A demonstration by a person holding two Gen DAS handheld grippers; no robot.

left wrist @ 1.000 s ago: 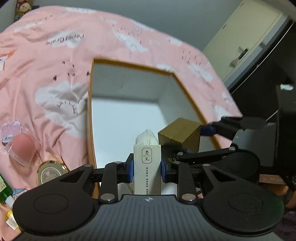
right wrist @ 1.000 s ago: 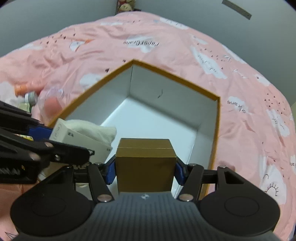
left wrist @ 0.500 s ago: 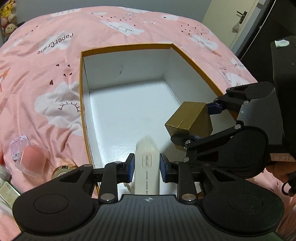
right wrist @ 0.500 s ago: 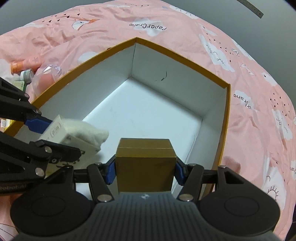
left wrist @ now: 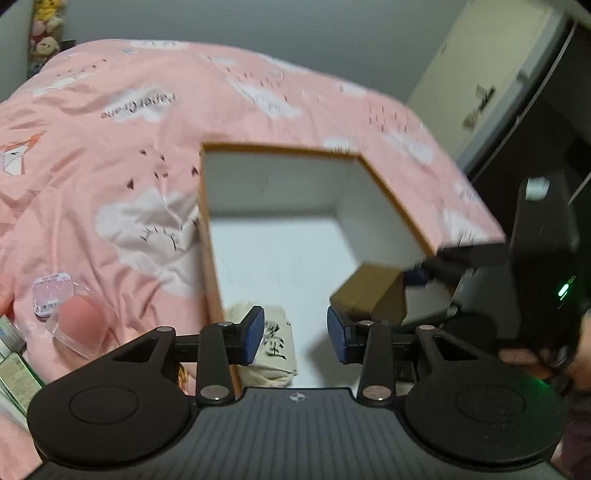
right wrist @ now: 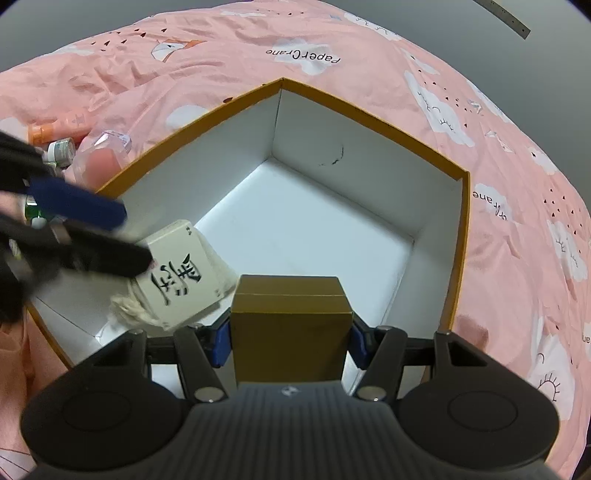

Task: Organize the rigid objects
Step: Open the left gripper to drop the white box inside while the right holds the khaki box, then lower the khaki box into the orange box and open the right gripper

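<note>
Pink "PaperCrane" bedding; right claw grips gold box, left claw opening, empty.

Pink cloud-print bedspread, plush toys beyond, cream door right

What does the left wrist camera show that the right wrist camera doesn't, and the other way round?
Only the left wrist view shows the cream door, the plush toys in the far corner, and a hand holding the right gripper's body. Only the right wrist view shows the orange-capped tube on the bedspread and the black scribble on the box's inner wall. Both show the orange-rimmed box, the white carton lying inside with the left gripper opening above it, the gold box clamped in the right gripper, and the pink bedspread.
</note>
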